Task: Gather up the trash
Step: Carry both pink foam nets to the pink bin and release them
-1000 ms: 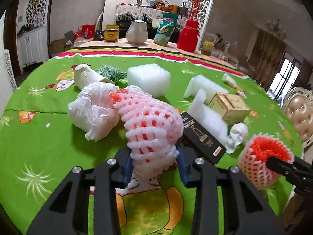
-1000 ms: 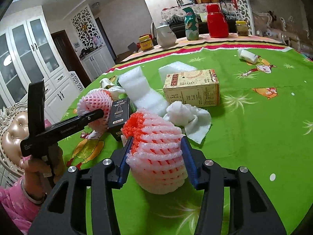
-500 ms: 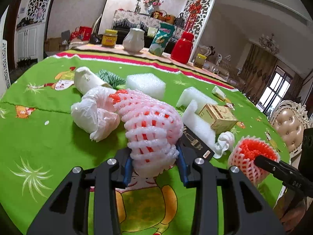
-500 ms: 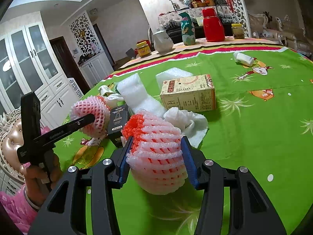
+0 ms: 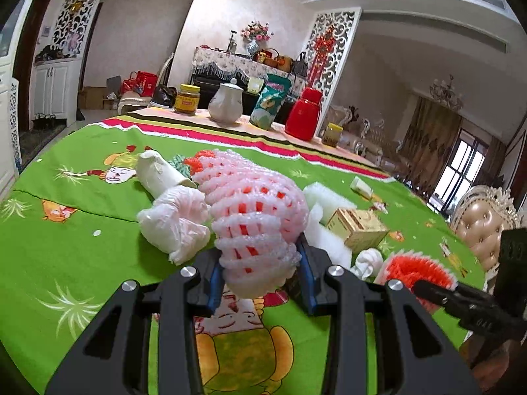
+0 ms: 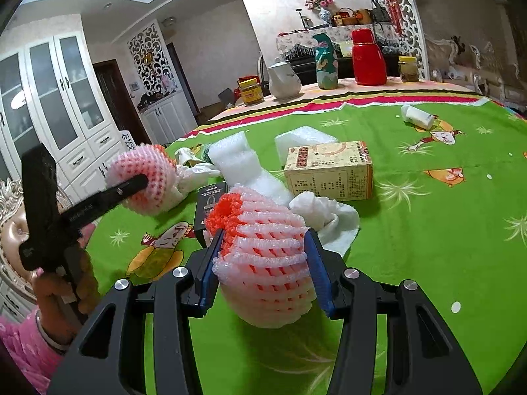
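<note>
The left gripper is clamped on a foam net, its blue pads pressing the net's sides, and the net hangs clear above the green counter. The right gripper is clamped likewise on a second net, whose orange core shows at the top; its lower end is near the cloth, and whether it touches cannot be told.

The carton lies near the middle of the litter. Touching its near face is a crumpled tissue, which sits just behind the right gripper's net. To the carton's left a strip of white foam runs forward, and a black box lies beside that strip, between the two nets. A foam block sits just behind the carton. Farther left of the carton a plastic bag and a paper roll crowd close behind the left gripper's net. A small tube lies well apart to the carton's right. Beyond the carton, at the far edge, stand a jar, a teapot, a pouch and a red flask.
</note>
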{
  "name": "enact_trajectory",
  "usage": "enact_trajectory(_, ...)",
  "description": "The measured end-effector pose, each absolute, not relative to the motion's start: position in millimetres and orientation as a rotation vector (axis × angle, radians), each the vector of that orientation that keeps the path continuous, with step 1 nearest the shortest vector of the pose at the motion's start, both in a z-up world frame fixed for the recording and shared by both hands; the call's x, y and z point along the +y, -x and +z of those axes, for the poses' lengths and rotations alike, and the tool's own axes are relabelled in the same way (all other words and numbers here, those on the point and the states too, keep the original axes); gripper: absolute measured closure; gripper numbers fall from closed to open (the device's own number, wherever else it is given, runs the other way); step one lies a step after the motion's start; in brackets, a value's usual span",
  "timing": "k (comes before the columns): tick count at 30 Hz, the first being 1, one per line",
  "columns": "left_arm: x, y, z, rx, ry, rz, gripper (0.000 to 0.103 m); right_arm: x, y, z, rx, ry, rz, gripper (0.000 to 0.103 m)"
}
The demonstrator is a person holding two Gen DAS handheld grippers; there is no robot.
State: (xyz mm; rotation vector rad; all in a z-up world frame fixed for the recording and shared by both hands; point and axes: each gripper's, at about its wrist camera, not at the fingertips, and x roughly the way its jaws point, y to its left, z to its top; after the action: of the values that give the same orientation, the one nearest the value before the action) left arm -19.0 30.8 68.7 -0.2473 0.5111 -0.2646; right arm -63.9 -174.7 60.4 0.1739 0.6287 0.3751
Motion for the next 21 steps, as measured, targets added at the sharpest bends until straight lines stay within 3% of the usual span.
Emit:
enact_trajectory(10, 75, 68, 88, 0.448, 0.223, -0.213, 0.067, -151, 68, 70, 0.617, -0.152, 0.386, 0.056)
enact_trajectory(21, 177, 125, 110, 0.371, 0.211, -0.021, 0.066, -72, 70, 101, 0.599, -0.078, 0.476, 0.056)
